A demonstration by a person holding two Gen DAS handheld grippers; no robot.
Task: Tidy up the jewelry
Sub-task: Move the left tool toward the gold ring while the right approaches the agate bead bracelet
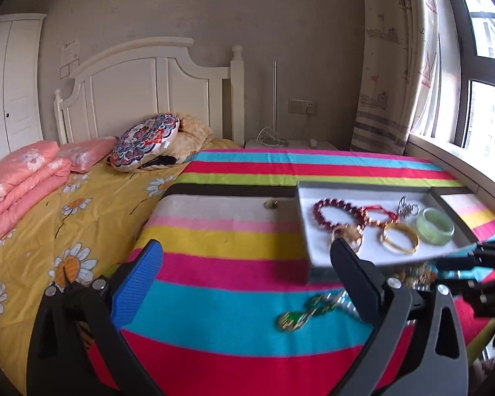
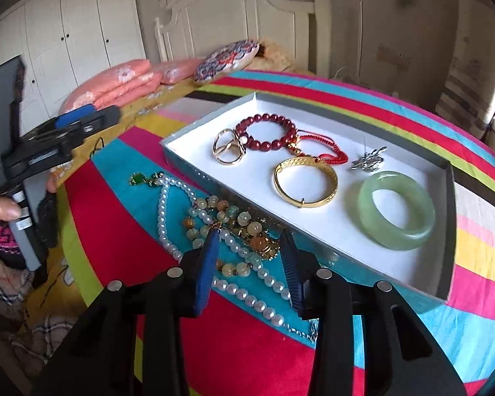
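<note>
A shallow grey box (image 2: 450,231) with a white floor lies on the striped cloth. It holds a red bead bracelet (image 2: 264,128), a gold clasp (image 2: 227,151), a red cord bracelet (image 2: 333,155), a gold bangle (image 2: 305,181), a silver brooch (image 2: 369,161) and a jade bangle (image 2: 396,211). In front of the box lie a pearl necklace (image 2: 163,211), a green pendant (image 2: 137,178) and an agate bead string (image 2: 244,221). My right gripper (image 2: 250,234) hovers over that string, partly open, its pads not touching it. My left gripper (image 1: 247,264) is wide open and empty, left of the box (image 1: 313,241).
The striped cloth (image 1: 214,264) covers the bed's near end. Yellow flowered bedding (image 1: 33,231), folded pink quilts (image 1: 19,184) and a round cushion (image 1: 145,140) lie to the left. A small gold piece (image 1: 271,204) rests on the cloth. A window sill (image 1: 462,165) runs along the right.
</note>
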